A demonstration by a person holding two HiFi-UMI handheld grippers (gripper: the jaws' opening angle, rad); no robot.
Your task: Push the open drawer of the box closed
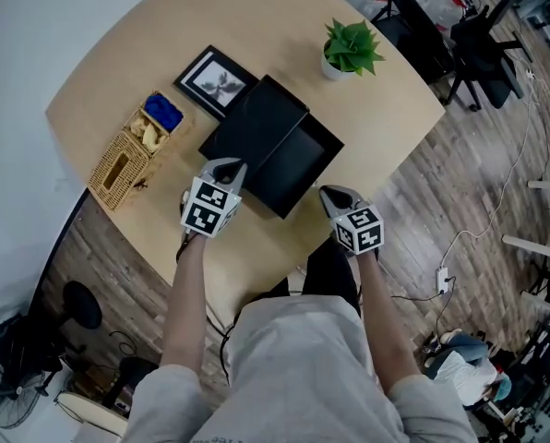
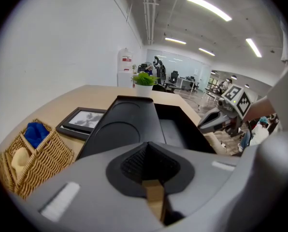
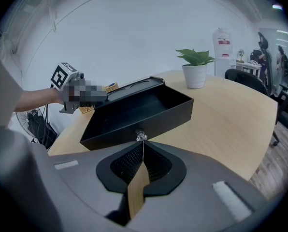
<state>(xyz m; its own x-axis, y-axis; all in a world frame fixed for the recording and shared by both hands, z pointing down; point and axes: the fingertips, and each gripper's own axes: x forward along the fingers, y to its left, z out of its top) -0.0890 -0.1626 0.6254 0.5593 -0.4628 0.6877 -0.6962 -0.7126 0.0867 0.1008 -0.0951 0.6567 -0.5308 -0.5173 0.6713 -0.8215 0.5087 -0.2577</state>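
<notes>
A black box (image 1: pixel 255 123) lies on the wooden table, its drawer (image 1: pixel 303 160) pulled out towards the table's near edge. The drawer (image 3: pixel 134 110) is empty, with a small clear knob (image 3: pixel 141 137) on its front. My right gripper (image 1: pixel 331 193) is shut, and its tip (image 3: pixel 143 144) sits right at the knob; I cannot tell whether they touch. My left gripper (image 1: pixel 232 166) is shut on nothing at the box's near left corner, its tip (image 2: pixel 148 144) just short of the box lid (image 2: pixel 120 129).
A wicker basket (image 1: pixel 127 160) with a blue item and a framed picture (image 1: pixel 215 79) lie left of the box. A potted plant (image 1: pixel 349 49) stands behind it. The curved table edge (image 1: pixel 284 261) is close to me. Office chairs (image 1: pixel 478 44) stand beyond the table.
</notes>
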